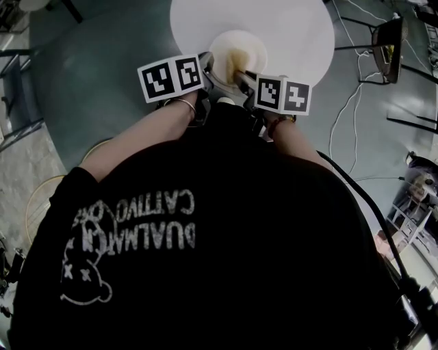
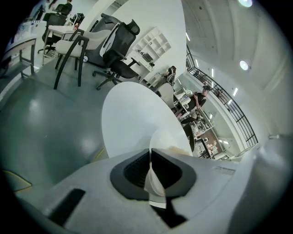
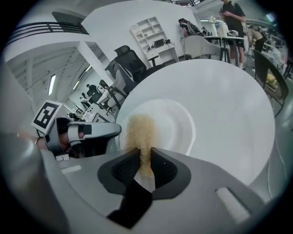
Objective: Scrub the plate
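Note:
A white paper plate (image 1: 252, 49) lies on the round white table (image 1: 301, 27), near its front edge. My left gripper (image 1: 206, 66) is shut on the plate's near rim; in the left gripper view the thin white rim (image 2: 154, 183) is pinched between the dark pads of that gripper (image 2: 150, 160). My right gripper (image 1: 241, 75) is shut on a tan scrubbing sponge (image 3: 139, 130), which sticks out past the jaws of that gripper (image 3: 145, 162) and rests on the plate (image 3: 178, 125). The left gripper (image 3: 91, 133) shows at the plate's left edge in the right gripper view.
Black and white office chairs (image 2: 116, 50) stand on the grey floor beyond the table. A dark chair (image 1: 387, 41) and loose cables (image 1: 349, 102) are to the table's right. A person (image 3: 233, 13) stands by desks at the back.

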### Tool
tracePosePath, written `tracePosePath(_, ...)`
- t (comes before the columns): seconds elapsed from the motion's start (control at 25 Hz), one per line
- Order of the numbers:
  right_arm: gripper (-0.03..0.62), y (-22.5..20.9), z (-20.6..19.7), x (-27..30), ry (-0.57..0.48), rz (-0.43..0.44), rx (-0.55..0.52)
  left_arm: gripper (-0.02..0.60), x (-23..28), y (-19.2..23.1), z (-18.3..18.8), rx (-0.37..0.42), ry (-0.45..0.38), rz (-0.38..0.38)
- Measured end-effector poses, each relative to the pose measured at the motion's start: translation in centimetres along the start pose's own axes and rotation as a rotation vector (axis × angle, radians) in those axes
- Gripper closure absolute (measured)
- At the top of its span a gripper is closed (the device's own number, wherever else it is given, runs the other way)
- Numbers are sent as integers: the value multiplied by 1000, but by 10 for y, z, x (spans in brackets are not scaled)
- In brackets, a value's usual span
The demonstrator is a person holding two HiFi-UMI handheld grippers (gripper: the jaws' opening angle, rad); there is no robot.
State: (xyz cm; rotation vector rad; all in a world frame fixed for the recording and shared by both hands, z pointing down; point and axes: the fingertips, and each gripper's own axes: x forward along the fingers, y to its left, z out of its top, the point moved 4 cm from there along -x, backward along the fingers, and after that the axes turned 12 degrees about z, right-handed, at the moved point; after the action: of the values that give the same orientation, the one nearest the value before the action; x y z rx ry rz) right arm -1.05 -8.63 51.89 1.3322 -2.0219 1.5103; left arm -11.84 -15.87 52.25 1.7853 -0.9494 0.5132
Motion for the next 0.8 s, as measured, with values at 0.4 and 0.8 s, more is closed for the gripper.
tracePosePath(0.4, 513, -20, 1, -21, -34, -76, 23, 566, 3, -10, 1, 15, 3, 19)
tracePosePath(0.8, 507, -49, 5, -41, -141, -138, 133, 566, -2, -7, 1, 34, -2, -17)
